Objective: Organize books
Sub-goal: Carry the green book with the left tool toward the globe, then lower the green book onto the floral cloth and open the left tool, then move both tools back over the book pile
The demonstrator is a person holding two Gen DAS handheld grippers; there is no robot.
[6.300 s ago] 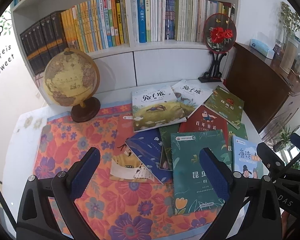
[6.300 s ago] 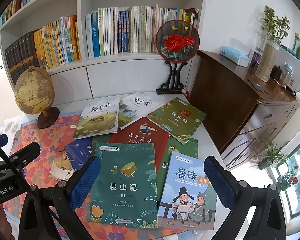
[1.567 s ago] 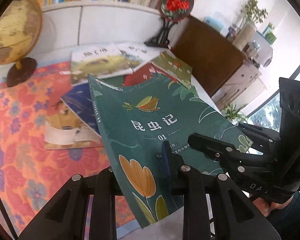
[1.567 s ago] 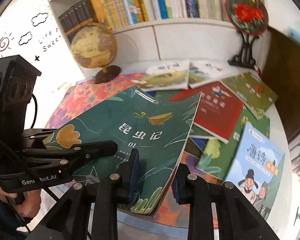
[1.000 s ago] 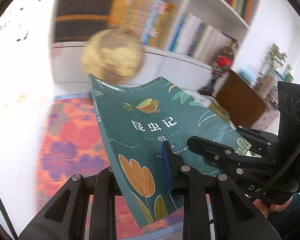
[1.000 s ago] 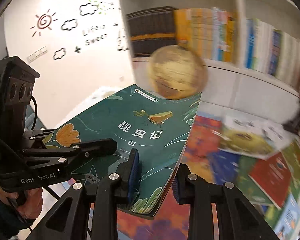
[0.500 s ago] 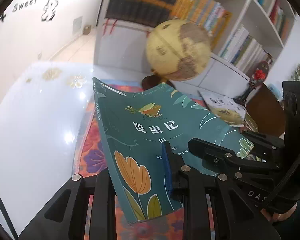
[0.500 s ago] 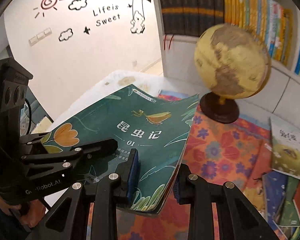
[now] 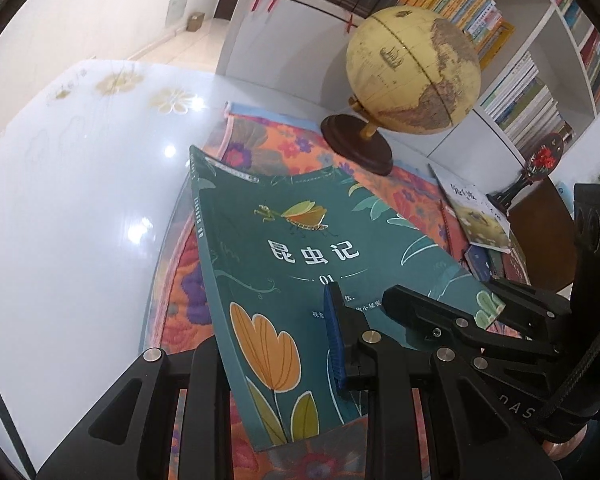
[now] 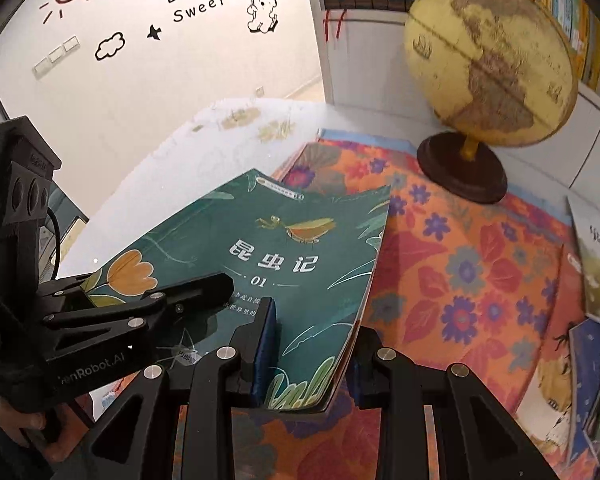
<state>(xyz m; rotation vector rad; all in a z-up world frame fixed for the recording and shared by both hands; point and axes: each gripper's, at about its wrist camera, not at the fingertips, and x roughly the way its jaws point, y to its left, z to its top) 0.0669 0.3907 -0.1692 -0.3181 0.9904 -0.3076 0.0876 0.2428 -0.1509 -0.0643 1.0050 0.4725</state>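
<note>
A dark green book [image 9: 300, 256] with an insect and an orange tulip on its cover is held in the air by both grippers. My left gripper [image 9: 276, 344] is shut on its spine side near the bottom edge. My right gripper [image 10: 308, 344] is shut on its open page edge, and the book [image 10: 284, 256] tilts above the left end of the floral mat [image 10: 460, 280]. Several other books [image 9: 476, 216] lie on the mat to the right, also in the right wrist view [image 10: 596, 272].
A yellow globe [image 9: 412, 72] on a dark wooden base [image 10: 460, 168] stands at the back of the mat. The white glossy table [image 9: 60, 208] extends left. A bookshelf [image 9: 500, 28] full of books is behind. A red flower ornament [image 9: 544, 156] stands far right.
Both grippers have carried the green book leftward, from over the pile of books to above the mat's left end by the globe. Both stay shut on it.
</note>
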